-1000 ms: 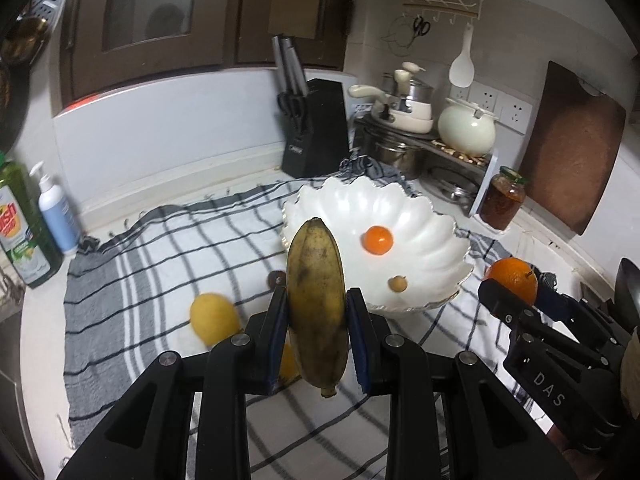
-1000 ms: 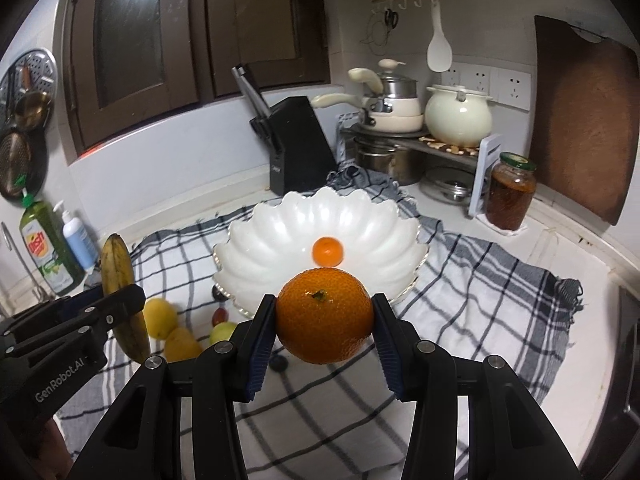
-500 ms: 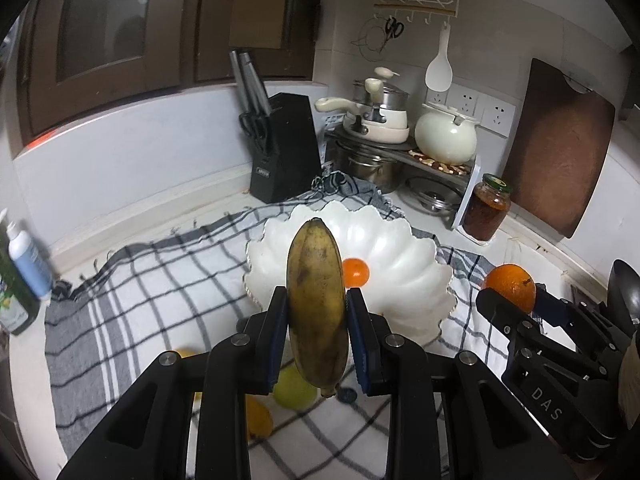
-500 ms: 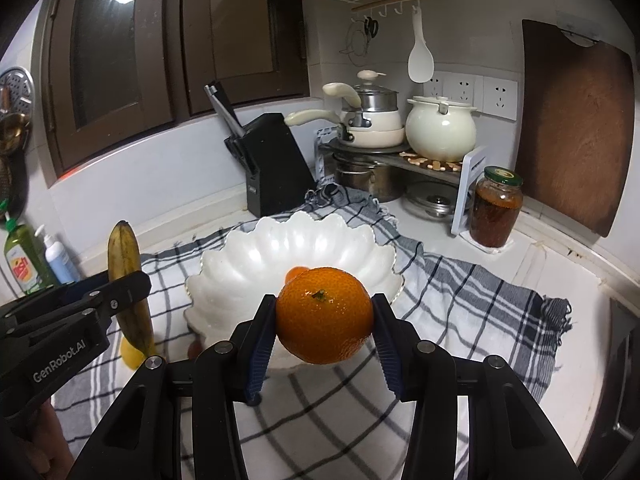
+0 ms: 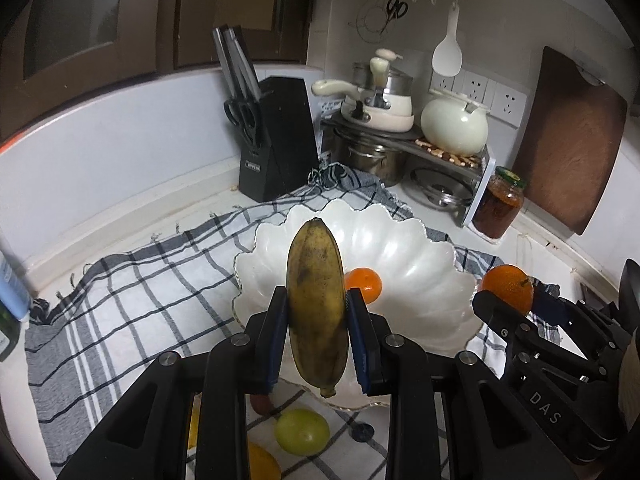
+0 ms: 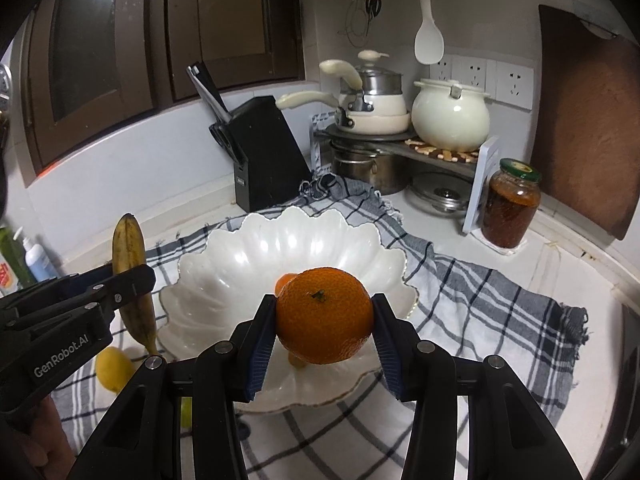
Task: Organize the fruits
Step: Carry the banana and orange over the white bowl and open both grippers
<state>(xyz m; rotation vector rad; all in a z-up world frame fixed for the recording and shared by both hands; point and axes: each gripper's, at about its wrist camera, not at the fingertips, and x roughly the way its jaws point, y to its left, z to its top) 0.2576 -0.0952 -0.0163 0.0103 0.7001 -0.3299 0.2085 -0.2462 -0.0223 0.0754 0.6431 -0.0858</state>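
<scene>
Kitchen counter (image 6: pixel 540 264) under checked cloth (image 5: pixel 132 280), white scalloped bowl (image 5: pixel 404 264) at frame centre. Left gripper (image 5: pixel 318 334) clenched on upright brown-speckled banana (image 5: pixel 318 304), lower centre. Right gripper (image 6: pixel 322 326) grasping big orange (image 6: pixel 324 316) before bowl. Small orange (image 5: pixel 366 282) inside bowl; green fruit (image 5: pixel 303 432) on cloth, bottom.

Items counted:

- Tools: two, the left tool (image 5: pixel 318 334) and the right tool (image 6: pixel 324 326).
- Banana (image 5: pixel 316 304): one.
- Large orange (image 6: pixel 323 321): one.
- Small orange (image 5: pixel 363 283): one, seen in the bowl.
- White scalloped bowl (image 5: pixel 416 248): one.
- Green round fruit (image 5: pixel 303 435): one.
- Yellow fruits: two are made out, one (image 6: pixel 114 368) and another (image 5: pixel 262 464) partly hidden.
- Checked cloth (image 5: pixel 140 300): one.
- Knife block (image 5: pixel 278 140): one.
- Glass jar (image 6: pixel 508 204): one.
- Cutting board (image 5: pixel 568 140): one.
- Wall sockets (image 5: pixel 480 90): three.
</scene>
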